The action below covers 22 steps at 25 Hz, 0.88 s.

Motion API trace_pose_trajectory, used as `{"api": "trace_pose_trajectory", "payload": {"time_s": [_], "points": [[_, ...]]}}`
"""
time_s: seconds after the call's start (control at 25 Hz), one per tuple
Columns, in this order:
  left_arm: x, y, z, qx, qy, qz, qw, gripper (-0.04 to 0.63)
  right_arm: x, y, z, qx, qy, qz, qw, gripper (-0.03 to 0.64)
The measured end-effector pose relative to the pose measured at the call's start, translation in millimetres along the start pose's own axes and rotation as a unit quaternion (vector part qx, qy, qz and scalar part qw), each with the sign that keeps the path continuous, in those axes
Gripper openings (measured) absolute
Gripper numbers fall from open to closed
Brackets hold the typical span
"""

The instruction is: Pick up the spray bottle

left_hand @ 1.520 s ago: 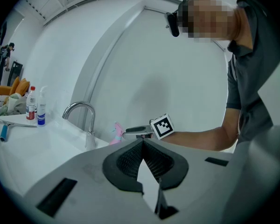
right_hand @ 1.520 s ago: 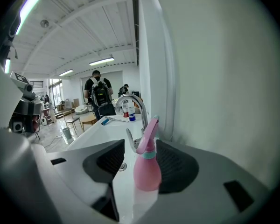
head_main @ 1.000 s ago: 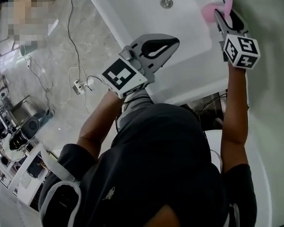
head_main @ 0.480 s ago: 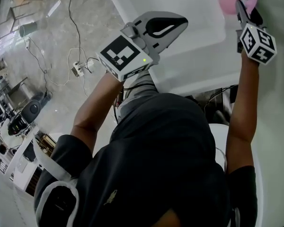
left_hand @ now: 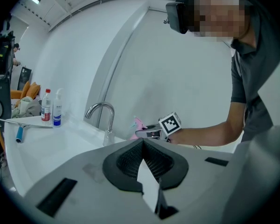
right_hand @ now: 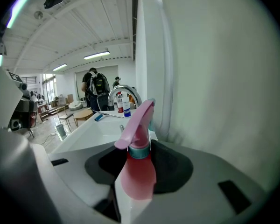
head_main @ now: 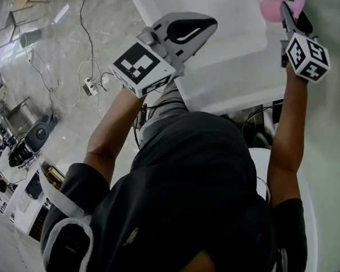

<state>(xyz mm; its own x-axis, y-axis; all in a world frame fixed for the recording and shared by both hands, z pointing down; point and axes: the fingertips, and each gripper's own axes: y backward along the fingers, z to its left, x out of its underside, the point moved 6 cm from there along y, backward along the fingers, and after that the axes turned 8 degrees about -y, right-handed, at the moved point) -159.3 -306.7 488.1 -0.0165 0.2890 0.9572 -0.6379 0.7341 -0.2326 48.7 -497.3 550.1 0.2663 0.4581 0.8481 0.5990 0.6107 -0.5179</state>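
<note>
The pink spray bottle (right_hand: pixel 137 171) with its pink trigger head stands on the white sink's back corner by the wall, and it also shows in the head view (head_main: pixel 270 8). My right gripper (right_hand: pixel 139 149) reaches around it, one dark pad on each side of the bottle's neck. Its jaws have just been closing with the bottle between them, and I see no firm press, so it counts as open. My left gripper (head_main: pixel 211 22) hovers over the basin's near side with its jaws together and nothing in them. From the left gripper view the bottle (left_hand: pixel 139 124) and the right gripper (left_hand: pixel 149 133) appear beyond the faucet.
A chrome faucet (left_hand: pixel 100 113) rises from the sink (head_main: pixel 232 67). Two small bottles (left_hand: pixel 51 107) and a blue-handled tool (left_hand: pixel 19 133) sit at the far end of the counter. The wall runs close beside the bottle. Cables (head_main: pixel 90 84) lie on the floor to the left.
The left gripper has drifted a little across the basin toward its near edge. The right gripper stays at the bottle with its jaws drawn closer around it.
</note>
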Motion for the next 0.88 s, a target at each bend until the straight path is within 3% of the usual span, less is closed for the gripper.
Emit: {"api": "trace_pose_trajectory", "payload": {"time_s": [0.88], "points": [[-45,28,-35,0.008,-0.031,-0.036,0.9989,0.002,-99,143,76,-0.064,0.014,-0.133,0.989,0.160]]}}
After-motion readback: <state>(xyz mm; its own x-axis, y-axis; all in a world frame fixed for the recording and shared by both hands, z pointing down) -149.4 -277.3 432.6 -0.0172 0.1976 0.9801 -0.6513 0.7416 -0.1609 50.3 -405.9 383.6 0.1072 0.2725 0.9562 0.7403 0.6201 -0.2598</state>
